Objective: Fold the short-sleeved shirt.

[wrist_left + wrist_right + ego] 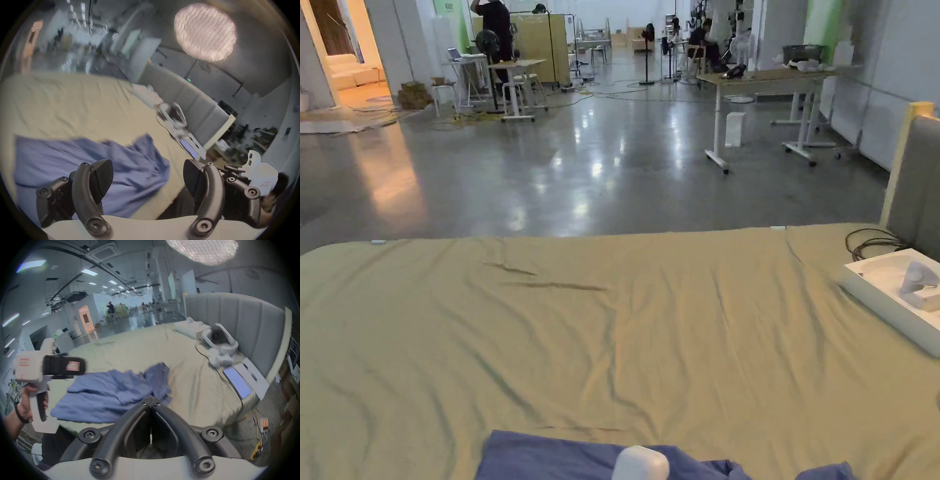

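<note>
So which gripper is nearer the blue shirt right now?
Left, it seems. The left gripper hangs open above the shirt; the right gripper, shut, sits back by the near edge of the bed.

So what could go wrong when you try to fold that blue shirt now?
The blue shirt lies crumpled near the bed's near edge, so a pull might drag it off. The right gripper is shut with nothing in it, so it must open first or it may only push cloth. The cable and phone lie to the side and could snag.
</note>
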The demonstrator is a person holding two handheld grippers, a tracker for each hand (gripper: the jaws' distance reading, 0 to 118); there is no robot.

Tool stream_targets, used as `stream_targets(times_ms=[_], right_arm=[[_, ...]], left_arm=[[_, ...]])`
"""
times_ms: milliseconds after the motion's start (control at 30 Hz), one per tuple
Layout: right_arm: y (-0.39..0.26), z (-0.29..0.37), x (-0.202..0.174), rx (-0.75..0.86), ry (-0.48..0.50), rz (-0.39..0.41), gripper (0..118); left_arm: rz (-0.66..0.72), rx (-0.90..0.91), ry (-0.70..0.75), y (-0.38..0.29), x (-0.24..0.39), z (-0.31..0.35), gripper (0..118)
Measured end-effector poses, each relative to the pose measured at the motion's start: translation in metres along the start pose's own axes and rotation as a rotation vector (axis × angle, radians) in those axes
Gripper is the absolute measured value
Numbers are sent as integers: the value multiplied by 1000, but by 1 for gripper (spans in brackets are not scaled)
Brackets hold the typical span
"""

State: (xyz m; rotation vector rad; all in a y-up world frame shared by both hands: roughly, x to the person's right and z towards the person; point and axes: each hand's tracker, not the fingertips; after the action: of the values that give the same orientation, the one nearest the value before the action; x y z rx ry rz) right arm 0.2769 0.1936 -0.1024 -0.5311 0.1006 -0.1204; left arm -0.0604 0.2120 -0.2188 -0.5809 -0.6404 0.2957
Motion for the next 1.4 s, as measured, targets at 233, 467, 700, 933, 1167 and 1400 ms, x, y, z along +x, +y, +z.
stream_targets(times_ms=[233,467,700,933,1167,1400], right_arm=[[54,1,-63,164,144,125,0],[71,19,-100,238,226,200,0],[63,23,-109,238,213,248,0],[62,24,-104,235,217,208,0],[63,24,-100,230,224,186,0],[57,15,-97,199,220,184,0]], left_arm=[[-223,391,580,9,27,179,94],[-250,465,787,-22,46,245,51],[-212,476,760,-46,49,264,0],[-203,458,761,-44,49,266,0],[-215,448,732,-41,51,256,0],[-173,348,707,-34,30,235,0]])
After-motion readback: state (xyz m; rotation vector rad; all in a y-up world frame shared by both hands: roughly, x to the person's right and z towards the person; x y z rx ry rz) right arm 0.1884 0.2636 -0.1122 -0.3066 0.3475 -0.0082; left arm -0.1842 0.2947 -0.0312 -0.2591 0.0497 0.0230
